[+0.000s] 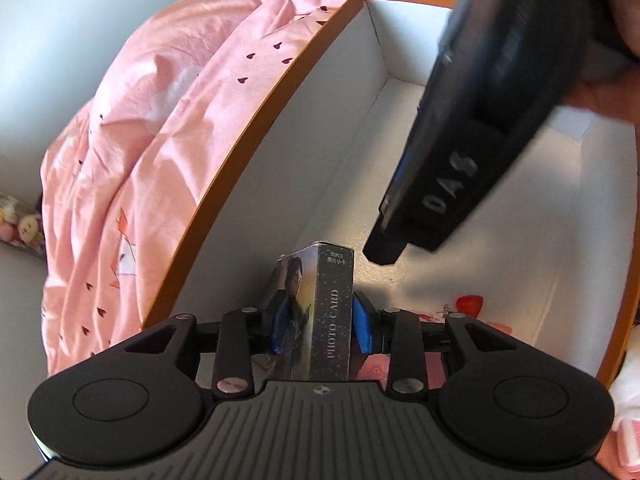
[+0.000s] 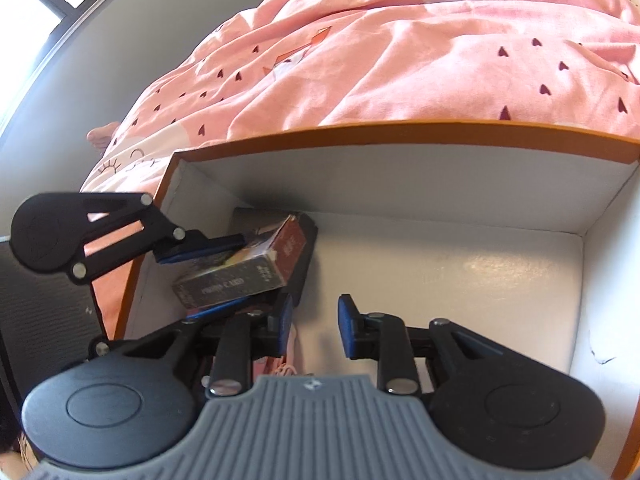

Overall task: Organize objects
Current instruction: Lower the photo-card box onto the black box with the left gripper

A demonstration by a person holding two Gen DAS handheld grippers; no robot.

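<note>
A dark photo card box [image 1: 332, 320] stands in the near left corner of an orange-rimmed storage box [image 1: 256, 120] with white walls. My left gripper [image 1: 320, 328] has its blue pads on either side of the card box, and the grip looks slack. In the right wrist view the card box [image 2: 240, 272] lies tilted between the left gripper's pads [image 2: 244, 272], with a dark flat thing [image 2: 308, 248] behind it. My right gripper [image 2: 316, 328] is open over the white floor of the storage box [image 2: 400, 130], with nothing between its pads. Its black body [image 1: 460, 160] hangs above the floor.
A pink duvet with dark hearts [image 1: 160, 140] [image 2: 400, 60] lies crumpled against the storage box's far wall. Small red and pink items [image 1: 470, 304] [image 2: 284, 364] sit on the box floor near both grippers. Plush toys [image 1: 20, 224] are far left. A bare foot [image 2: 102, 134] shows by the wall.
</note>
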